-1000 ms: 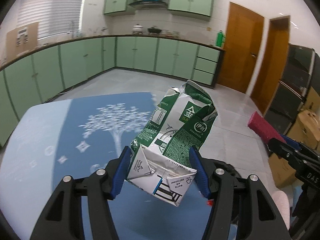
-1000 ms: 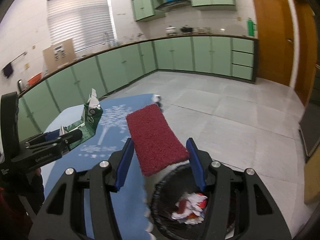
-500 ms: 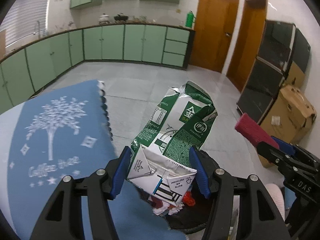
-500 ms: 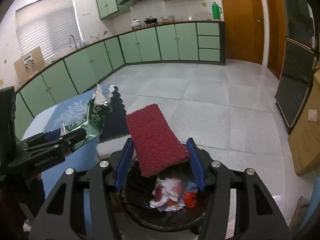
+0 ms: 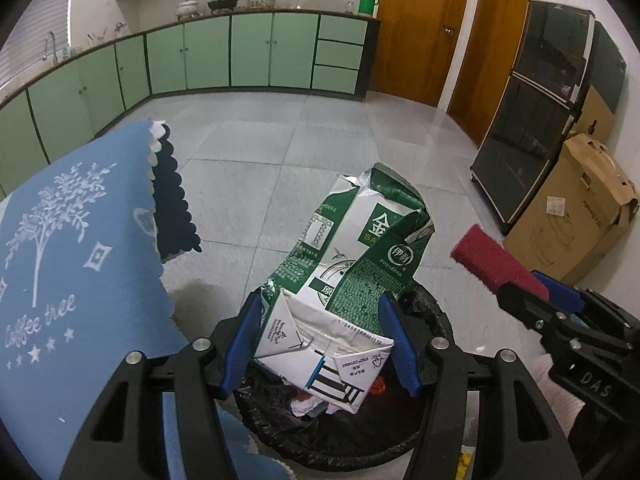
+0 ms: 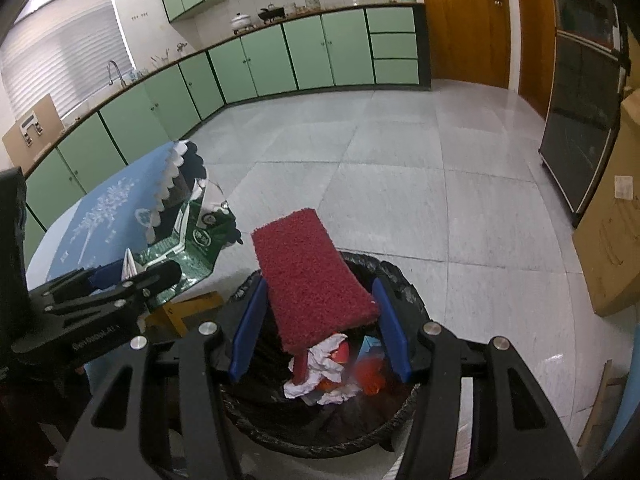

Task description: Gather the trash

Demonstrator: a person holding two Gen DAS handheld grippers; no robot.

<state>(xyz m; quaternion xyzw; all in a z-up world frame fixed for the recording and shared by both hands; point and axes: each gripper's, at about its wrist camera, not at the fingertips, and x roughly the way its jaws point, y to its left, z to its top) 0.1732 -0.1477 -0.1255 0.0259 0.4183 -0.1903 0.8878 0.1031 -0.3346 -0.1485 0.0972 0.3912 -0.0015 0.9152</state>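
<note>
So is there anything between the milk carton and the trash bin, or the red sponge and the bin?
Nothing visible. The milk carton in the left gripper and the red sponge in the right gripper both hang over the open trash bin, which holds only crumpled trash.

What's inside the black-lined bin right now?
In the bin: crumpled white paper and red scraps. The red scouring pad and milk carton held above cover part of it; deeper contents are hidden.

Crumpled green-and-white printed milk carton (image 5: 352,276), dark red fuzzy scouring pad (image 6: 314,276), blue tablecloth with white tree print (image 5: 68,248), black bin liner (image 6: 396,284), pale green cabinets (image 5: 248,54).
</note>
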